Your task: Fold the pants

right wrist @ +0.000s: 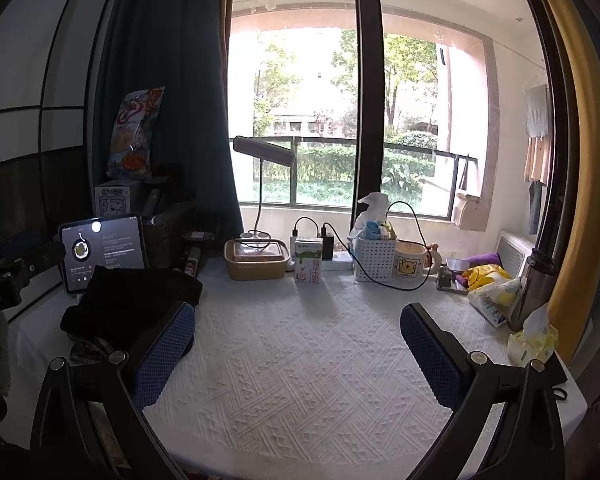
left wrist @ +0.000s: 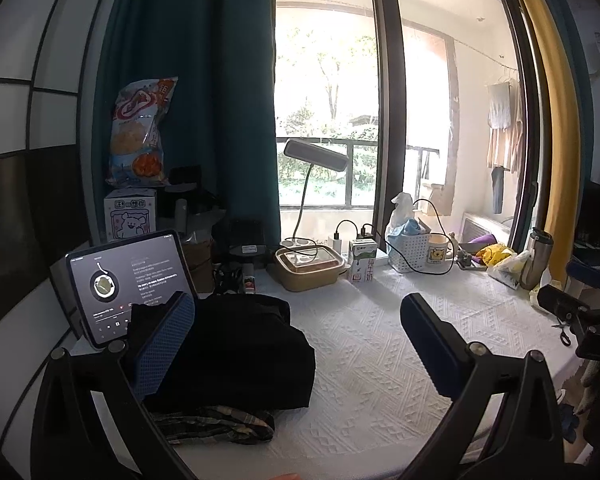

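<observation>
Black pants folded in a pile on the white counter, both grippers held wide apart.

The black pants (left wrist: 236,344) sit folded in the lower left of the left wrist view, on top of a plaid cloth (left wrist: 220,424) that peeks out below; both lie on the counter (left wrist: 380,340) with its bumpy white cover; the left gripper (left wrist: 296,344) has its fingers (left wrist: 164,344) spread apart, holding nothing, with the left one in front of the pants; the right gripper (right wrist: 298,354) also has its fingers (right wrist: 432,354) spread, with only the counter between them; a tablet (left wrist: 124,284) stands lit just behind the pants; a lunch box (left wrist: 310,272), a milk carton (left wrist: 362,260), a white basket (left wrist: 410,248) and a bear mug (left wrist: 438,250) line the back by the window.
</observation>
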Demonstrator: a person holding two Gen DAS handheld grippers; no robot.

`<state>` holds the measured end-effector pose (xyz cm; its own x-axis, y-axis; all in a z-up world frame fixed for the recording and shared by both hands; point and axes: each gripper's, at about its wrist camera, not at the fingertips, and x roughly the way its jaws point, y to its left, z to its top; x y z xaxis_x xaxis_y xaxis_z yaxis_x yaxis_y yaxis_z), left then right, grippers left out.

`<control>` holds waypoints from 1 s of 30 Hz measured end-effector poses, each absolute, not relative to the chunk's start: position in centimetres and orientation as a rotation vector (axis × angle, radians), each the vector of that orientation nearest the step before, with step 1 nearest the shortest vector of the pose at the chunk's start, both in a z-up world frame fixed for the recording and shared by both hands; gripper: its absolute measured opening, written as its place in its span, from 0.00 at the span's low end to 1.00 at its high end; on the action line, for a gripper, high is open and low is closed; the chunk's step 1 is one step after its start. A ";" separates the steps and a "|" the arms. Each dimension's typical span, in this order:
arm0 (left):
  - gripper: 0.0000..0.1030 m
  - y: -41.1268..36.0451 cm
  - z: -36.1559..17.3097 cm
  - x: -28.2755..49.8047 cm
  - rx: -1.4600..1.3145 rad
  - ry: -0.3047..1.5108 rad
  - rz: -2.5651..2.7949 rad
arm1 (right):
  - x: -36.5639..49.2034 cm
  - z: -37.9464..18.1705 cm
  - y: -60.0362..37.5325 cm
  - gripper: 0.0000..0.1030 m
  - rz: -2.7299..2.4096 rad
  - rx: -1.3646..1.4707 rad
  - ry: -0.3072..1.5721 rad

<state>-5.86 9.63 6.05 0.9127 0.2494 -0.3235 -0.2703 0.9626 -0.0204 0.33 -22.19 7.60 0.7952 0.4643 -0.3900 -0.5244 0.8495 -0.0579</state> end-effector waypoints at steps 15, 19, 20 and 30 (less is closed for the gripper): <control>0.99 9.2 6.0 -5.9 -0.068 0.325 0.279 | 0.6 7.1 -22.1 1.00 0.529 -0.169 0.389; 0.99 9.1 6.0 -6.0 -0.067 0.326 0.281 | 0.7 6.9 -22.1 1.00 0.524 -0.170 0.393; 0.99 9.1 6.0 -6.0 -0.066 0.328 0.282 | 0.8 6.9 -22.1 1.00 0.524 -0.170 0.395; 0.99 9.3 5.9 -5.9 -0.065 0.330 0.281 | 0.7 6.7 -21.8 1.00 0.526 -0.175 0.400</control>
<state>-5.90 9.30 5.87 0.9074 0.2618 -0.3288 -0.2829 0.9590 -0.0172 0.70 -21.80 6.71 0.7901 0.4521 -0.4140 -0.5196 0.8523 -0.0609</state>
